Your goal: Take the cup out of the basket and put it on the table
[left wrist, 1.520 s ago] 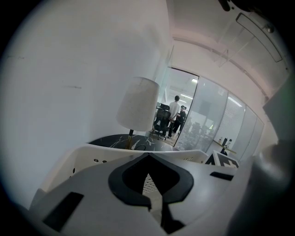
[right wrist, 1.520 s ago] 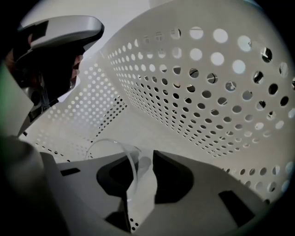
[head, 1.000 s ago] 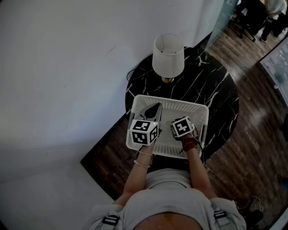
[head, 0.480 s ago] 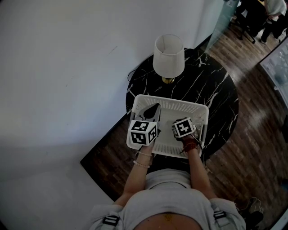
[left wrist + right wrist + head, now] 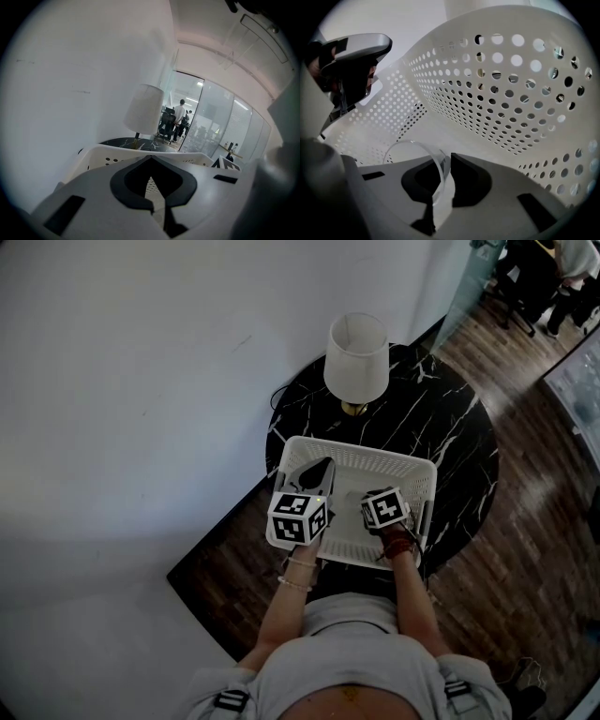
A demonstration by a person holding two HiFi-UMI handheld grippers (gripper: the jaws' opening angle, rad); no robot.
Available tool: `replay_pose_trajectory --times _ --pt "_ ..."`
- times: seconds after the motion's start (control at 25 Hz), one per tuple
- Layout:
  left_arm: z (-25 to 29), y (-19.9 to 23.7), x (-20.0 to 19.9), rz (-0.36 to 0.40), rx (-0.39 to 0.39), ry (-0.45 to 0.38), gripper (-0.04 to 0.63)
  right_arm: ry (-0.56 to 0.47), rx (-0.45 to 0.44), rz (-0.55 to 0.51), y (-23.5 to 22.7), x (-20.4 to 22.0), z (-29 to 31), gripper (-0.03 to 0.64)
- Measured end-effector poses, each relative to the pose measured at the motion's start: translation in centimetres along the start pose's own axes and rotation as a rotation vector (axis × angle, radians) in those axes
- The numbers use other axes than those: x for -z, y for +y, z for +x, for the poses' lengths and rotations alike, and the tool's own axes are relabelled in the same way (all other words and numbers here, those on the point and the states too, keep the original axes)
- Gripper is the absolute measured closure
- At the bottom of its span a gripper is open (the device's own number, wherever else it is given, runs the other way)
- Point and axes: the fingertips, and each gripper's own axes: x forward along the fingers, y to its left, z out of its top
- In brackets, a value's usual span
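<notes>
A round black marble surface point(image 5: 450, 427) stands against a white wall point(image 5: 141, 381) on a wooden floor point(image 5: 534, 484). The right hand-held gripper point(image 5: 446, 159) points steeply down into the white perforated basket point(image 5: 412, 465). Its 2 jaws have just been closing and now straddle the wall of the clear cup point(image 5: 417, 142), with a thin sliver of gap left at 1 pad. The cup stands on the basket floor, near the person's side. The left hand-held gripper point(image 5: 151, 159) hovers over the basket's left part, its jaws together and holding nothing. Behind the basket, a white-shaded lamp point(image 5: 356, 357) stands near the wall.
</notes>
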Motion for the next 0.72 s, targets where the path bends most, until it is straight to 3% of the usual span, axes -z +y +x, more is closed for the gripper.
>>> replay_pose_trajectory --times 0.72 --pt "-1.1 0.1 0.3 -0.014 -0.013 -0.01 0.589 -0.074 -0.043 0.023 0.9 -1.0 -1.0 0.58"
